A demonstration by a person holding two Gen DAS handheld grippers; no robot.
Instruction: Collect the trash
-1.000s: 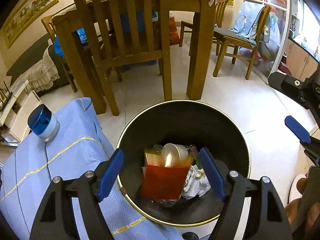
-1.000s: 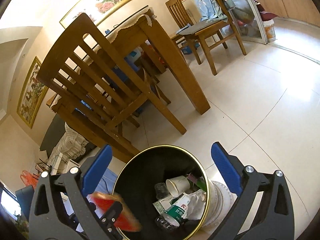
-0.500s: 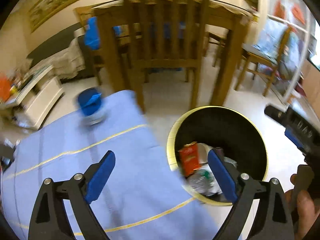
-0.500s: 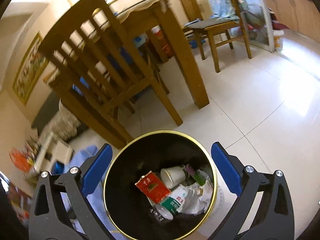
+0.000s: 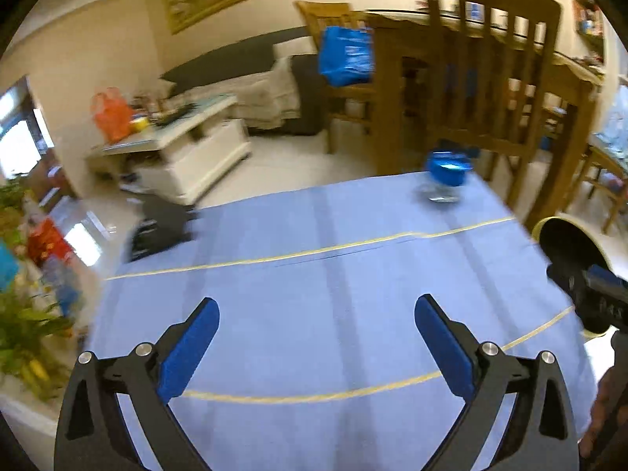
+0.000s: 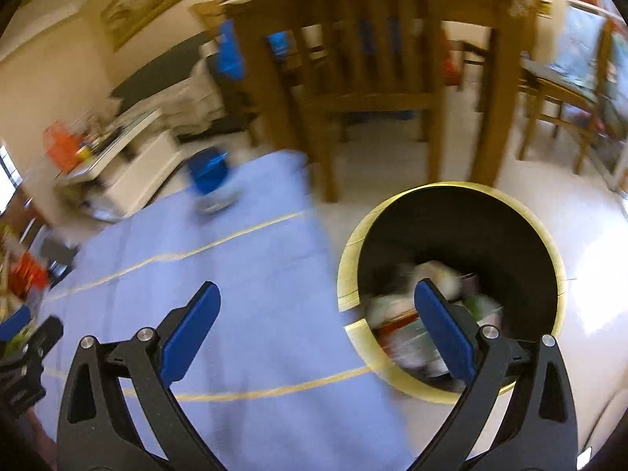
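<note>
two grippers: both held over a blue cloth with yellow lines, nothing between either pair of pads.
left gripper (image 5: 317, 347): jaws opening, now spread wide; only bare blue cloth (image 5: 333, 294) lies below them.
right gripper (image 6: 317, 331): fingers wide apart and empty; its left pad is over the cloth (image 6: 219, 282), its right pad over the mouth of the bin.
trash bin (image 6: 549, 259): round, black inside with a yellow rim, standing on the pale floor just beside the cloth's edge; in the left wrist view only a slice of it (image 5: 565, 235) shows at 3 o'clock.
trash (image 6: 400, 325): blurred white, red and green pieces lying at the bottom of the bin.
small blue object (image 5: 447, 170): sits on the cloth near its far edge, at 1 o'clock from the left gripper; too blurred to tell what it is.
wooden chair (image 6: 365, 78): stands at 12 o'clock beyond the bin, tucked against a wooden table.
person's hand (image 5: 604, 400): partly visible at 4 o'clock of the left wrist view.
</note>
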